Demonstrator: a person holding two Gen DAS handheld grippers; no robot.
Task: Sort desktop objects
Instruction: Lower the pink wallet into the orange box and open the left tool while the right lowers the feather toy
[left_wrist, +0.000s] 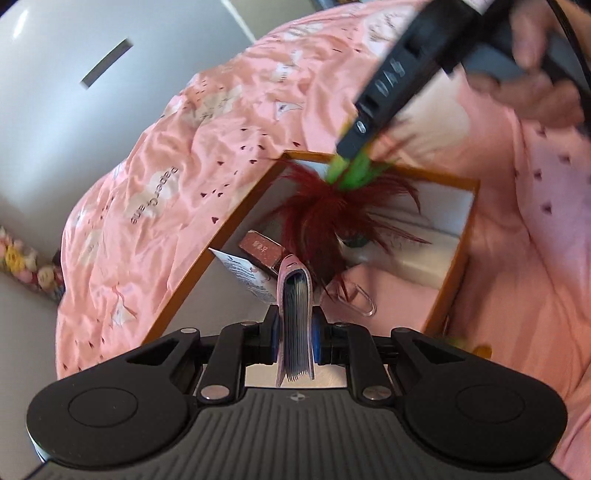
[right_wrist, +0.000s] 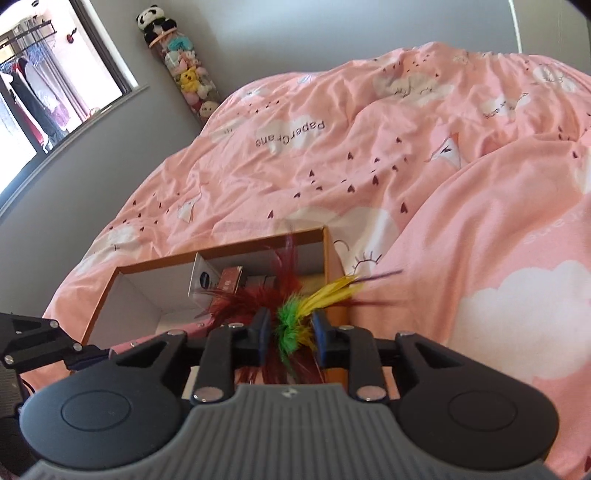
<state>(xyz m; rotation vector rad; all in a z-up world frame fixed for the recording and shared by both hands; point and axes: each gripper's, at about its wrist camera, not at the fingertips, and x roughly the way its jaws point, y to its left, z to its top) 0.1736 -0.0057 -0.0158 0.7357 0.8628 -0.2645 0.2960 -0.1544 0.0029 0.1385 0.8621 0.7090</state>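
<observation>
I hold two items over the open cardboard box (left_wrist: 173, 306), which sits on the bed's pink duvet (left_wrist: 207, 122).

Left gripper (left_wrist: 294, 334): pinching a pink card wallet (left_wrist: 293, 314) by its two covers, spine away from the camera, page edges toward it. The wallet hangs over the near edge of the box, at lower centre of the left wrist view. It is not yet set down.

Right gripper (right_wrist: 289, 334): the pads stand slightly apart, with the feather toy (right_wrist: 291, 325) between them. Its green and yellow tuft fills the gap; whether the pads press on it I cannot tell for certain, but a gap shows at each side. In the left wrist view the dark red feathers (left_wrist: 321, 218) hang down into the box from the upper centre of the frame.

Already in the box:
- a reddish-brown small carton (left_wrist: 264, 253), centre of the left view;
- a white printed card (left_wrist: 243, 275) leaning beside it;
- a large paper clip (left_wrist: 360, 299) on the box floor;
- a white object at the right wall, not identifiable.

Assessment: sorting appears well advanced. Remaining steps, as I judge them: drop the feather toy, then release the wallet into the box. Items outside the box, if any, are not in view.
</observation>
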